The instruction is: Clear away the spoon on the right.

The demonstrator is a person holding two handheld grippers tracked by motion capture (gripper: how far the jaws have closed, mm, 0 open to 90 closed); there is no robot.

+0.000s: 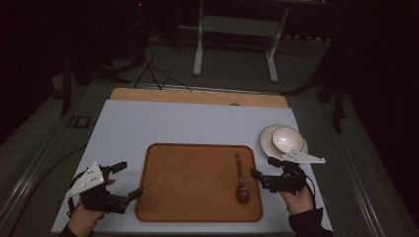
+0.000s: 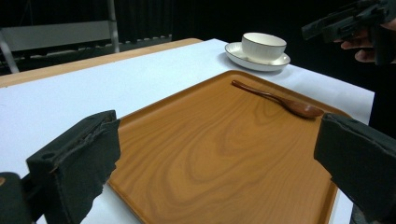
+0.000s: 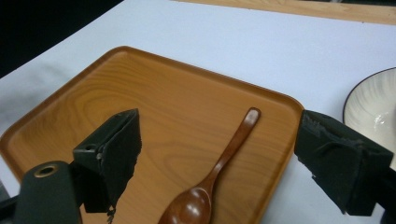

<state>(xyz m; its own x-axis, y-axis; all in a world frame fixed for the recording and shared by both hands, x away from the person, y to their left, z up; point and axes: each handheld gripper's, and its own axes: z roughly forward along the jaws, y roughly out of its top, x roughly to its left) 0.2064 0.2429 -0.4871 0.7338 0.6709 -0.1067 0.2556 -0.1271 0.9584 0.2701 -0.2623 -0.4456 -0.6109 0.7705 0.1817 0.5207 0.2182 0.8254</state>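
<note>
Left gripper (image 1: 124,180) sits just off the wooden tray's (image 1: 192,197) left edge, jaws spread wide, gripping nothing. Right gripper (image 1: 263,167) is at the tray's right edge, between the wooden spoon (image 1: 240,180) and the bowl on its saucer (image 1: 284,140), jaws also wide and empty. Spoon lies flat on the tray's right side, handle pointing away from the person, untouched by either gripper.

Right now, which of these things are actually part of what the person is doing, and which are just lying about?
In the job:
wooden spoon, lying on the tray
wooden tray
right tool, open beside the spoon
left tool, open at the tray's left edge

Lying about:
bowl on its saucer
white mat
</note>
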